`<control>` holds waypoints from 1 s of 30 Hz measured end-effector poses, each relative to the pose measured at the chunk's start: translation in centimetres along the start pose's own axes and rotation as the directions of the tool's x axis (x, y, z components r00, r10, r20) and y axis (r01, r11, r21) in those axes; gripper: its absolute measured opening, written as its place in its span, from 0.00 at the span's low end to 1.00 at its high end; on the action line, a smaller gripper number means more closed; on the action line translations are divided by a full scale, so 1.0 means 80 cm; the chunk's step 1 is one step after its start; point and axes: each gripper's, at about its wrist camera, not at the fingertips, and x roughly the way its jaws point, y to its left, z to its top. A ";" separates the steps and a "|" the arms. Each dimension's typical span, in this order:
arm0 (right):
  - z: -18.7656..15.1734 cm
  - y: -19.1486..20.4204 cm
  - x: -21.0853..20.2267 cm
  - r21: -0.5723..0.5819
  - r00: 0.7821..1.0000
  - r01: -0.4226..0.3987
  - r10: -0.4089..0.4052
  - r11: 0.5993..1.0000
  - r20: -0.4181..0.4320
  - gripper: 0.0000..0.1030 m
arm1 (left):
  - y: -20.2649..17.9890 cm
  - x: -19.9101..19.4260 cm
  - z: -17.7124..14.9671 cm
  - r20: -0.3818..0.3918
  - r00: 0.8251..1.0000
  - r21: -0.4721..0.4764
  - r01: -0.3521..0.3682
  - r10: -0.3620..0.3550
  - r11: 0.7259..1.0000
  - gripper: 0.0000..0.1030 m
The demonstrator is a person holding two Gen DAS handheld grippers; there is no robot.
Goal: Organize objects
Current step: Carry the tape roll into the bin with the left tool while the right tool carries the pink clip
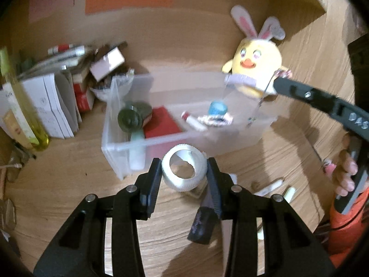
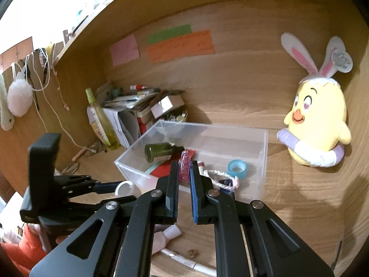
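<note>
The wood-grain table (image 1: 288,138) carries a clear rectangular plastic bin (image 1: 120,147), already partly filled (green bottle, red card, blue tape) — the gathering step looks midway. The left tool (image 1: 184,170) pinches a white ribbed tape roll (image 1: 182,173) between its pads, the bin at twelve o'clock just beyond it. The right tool (image 2: 184,173), pressed nearly together, nips a small pink translucent bottle-shaped charm (image 2: 185,165) over the bin's near rim. Next, probably: carry both over the rim and release — the roll may wobble.
</note>
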 end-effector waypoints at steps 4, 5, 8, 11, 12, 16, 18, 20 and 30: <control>0.010 -0.004 -0.005 0.000 1.000 0.018 -0.018 1.000 0.024 0.08 | -0.004 -0.016 0.015 0.053 0.999 0.007 0.006 -0.006 1.000 0.38; 0.012 -0.005 -0.006 -0.001 0.999 0.022 -0.022 1.000 0.030 0.08 | -0.004 -0.019 0.017 0.063 0.998 0.006 0.005 -0.006 1.000 0.38; 0.021 -0.007 -0.008 -0.006 0.998 0.032 -0.032 0.999 0.046 0.08 | -0.001 -0.024 0.028 0.091 0.996 -0.003 0.007 -0.007 1.000 0.38; 0.026 -0.008 -0.005 -0.014 0.998 0.041 -0.040 0.999 0.053 0.08 | 0.007 -0.021 0.036 0.103 0.995 -0.021 0.001 0.001 1.000 0.38; 0.027 -0.009 -0.003 -0.013 0.998 0.042 -0.041 0.999 0.050 0.08 | 0.009 -0.020 0.038 0.103 0.995 -0.026 -0.002 0.004 1.000 0.38; 0.024 -0.012 0.015 -0.011 0.999 0.035 -0.035 0.999 0.014 0.08 | 0.023 -0.004 0.045 0.082 0.997 -0.055 -0.011 0.015 0.998 0.38; 0.021 -0.012 0.028 -0.007 1.000 0.026 -0.026 1.000 -0.013 0.08 | 0.030 0.009 0.049 0.062 0.998 -0.071 -0.013 0.018 0.997 0.38; 0.018 -0.011 0.044 -0.014 0.999 0.026 -0.026 1.000 -0.038 0.08 | 0.034 0.019 0.049 0.046 0.999 -0.080 -0.015 0.018 0.997 0.38; 0.001 -0.026 0.106 0.008 0.988 0.073 -0.071 0.997 -0.139 0.08 | 0.043 0.062 0.057 -0.015 1.000 -0.089 -0.016 0.015 0.996 0.38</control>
